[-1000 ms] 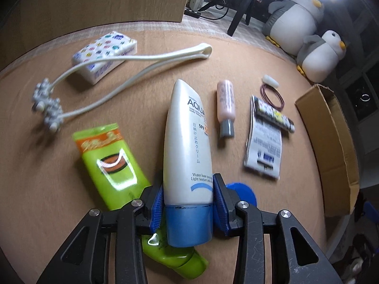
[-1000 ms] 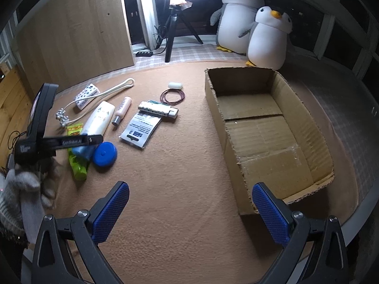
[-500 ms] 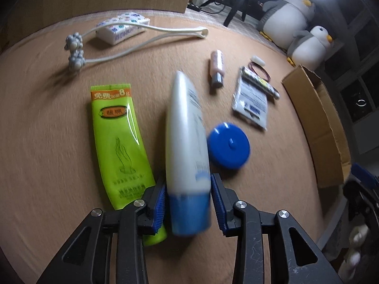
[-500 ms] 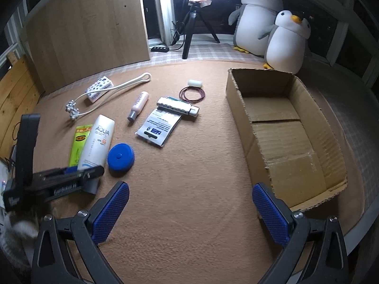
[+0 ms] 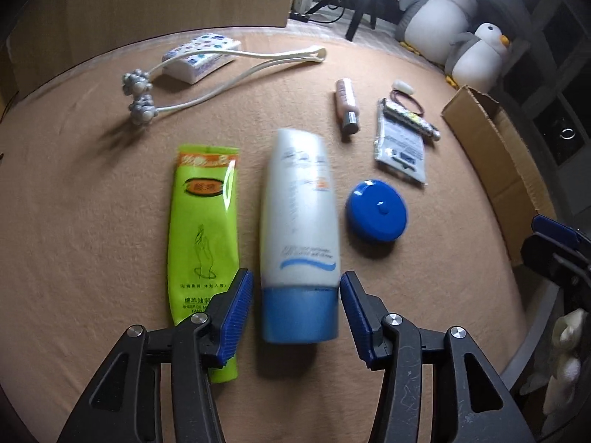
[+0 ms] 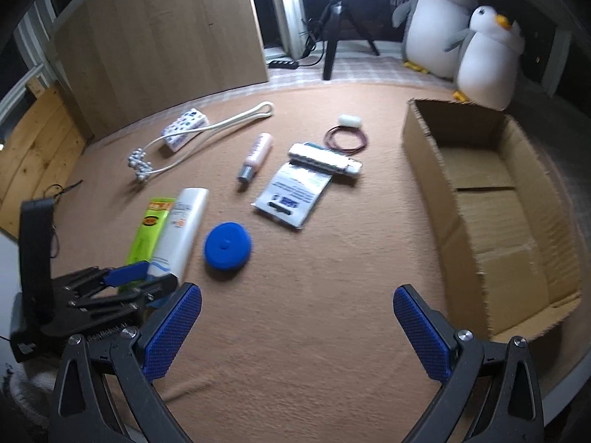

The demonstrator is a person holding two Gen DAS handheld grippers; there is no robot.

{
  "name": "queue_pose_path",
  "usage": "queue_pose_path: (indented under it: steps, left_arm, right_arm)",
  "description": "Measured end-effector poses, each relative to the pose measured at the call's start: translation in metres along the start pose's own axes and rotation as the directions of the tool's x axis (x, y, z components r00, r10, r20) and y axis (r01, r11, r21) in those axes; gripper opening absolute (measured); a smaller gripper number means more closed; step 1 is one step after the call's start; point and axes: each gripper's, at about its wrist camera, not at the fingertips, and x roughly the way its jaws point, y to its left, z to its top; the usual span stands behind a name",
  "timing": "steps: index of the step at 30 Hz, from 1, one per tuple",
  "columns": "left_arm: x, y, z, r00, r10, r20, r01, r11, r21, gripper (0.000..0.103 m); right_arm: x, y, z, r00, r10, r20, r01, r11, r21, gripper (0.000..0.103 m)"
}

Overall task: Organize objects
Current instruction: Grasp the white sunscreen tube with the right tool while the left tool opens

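Note:
A white sunscreen tube with a blue cap point(image 5: 299, 229) lies on the tan mat, cap end between my left gripper's point(image 5: 296, 306) pads, which stand open with small gaps on both sides. It also shows in the right wrist view point(image 6: 181, 229), beside the left gripper point(image 6: 142, 280). A green hand-cream tube point(image 5: 201, 229) lies just left of it, a round blue case point(image 5: 376, 210) just right. My right gripper point(image 6: 297, 328) is open and empty above bare mat. An open cardboard box point(image 6: 491, 203) sits at the right.
Farther back lie a small pink bottle point(image 6: 256, 155), a foil packet point(image 6: 293, 193), a white stick pack point(image 6: 325, 158), rubber bands point(image 6: 345, 138), a white roller massager point(image 6: 207, 133) and a dotted box point(image 6: 184, 127). Two plush penguins point(image 6: 461, 29) and a tripod stand behind.
My left gripper has let go of the sunscreen tube and its jaws have spread; the tube now lies flat on the mat. The right gripper has drifted closer to the objects.

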Motion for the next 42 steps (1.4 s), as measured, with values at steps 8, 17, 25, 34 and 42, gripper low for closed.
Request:
queue_pose_path:
  steps: [8, 17, 25, 34, 42]
  left_arm:
    - [-0.008, 0.018, 0.002, 0.999, -0.049, 0.010, 0.049, 0.999, -0.005, 0.058]
    - [-0.004, 0.001, 0.001, 0.986, -0.168, -0.019, 0.168, 0.986, 0.002, 0.057]
    - [-0.005, -0.006, -0.002, 0.993, -0.118, -0.008, 0.118, 0.993, 0.014, 0.059]
    - [0.001, 0.005, 0.003, 0.990, -0.138, -0.035, 0.138, 0.990, -0.001, 0.059]
    - [0.009, 0.014, 0.013, 0.985, -0.167, -0.036, 0.166, 0.985, -0.046, 0.059]
  right_arm:
    - [0.020, 0.011, 0.009, 0.989, 0.133, -0.067, -0.129, 0.990, 0.065, 0.102]
    - [0.035, 0.020, 0.015, 0.987, 0.132, -0.089, -0.127, 0.990, 0.057, 0.100]
    - [0.057, 0.028, 0.022, 0.963, 0.212, -0.168, -0.206, 0.977, 0.051, 0.083]
    - [0.097, 0.047, 0.034, 0.894, 0.326, -0.308, -0.316, 0.945, 0.082, 0.073]
    - [0.113, 0.051, 0.045, 0.891, 0.334, -0.309, -0.315, 0.943, 0.110, 0.069]
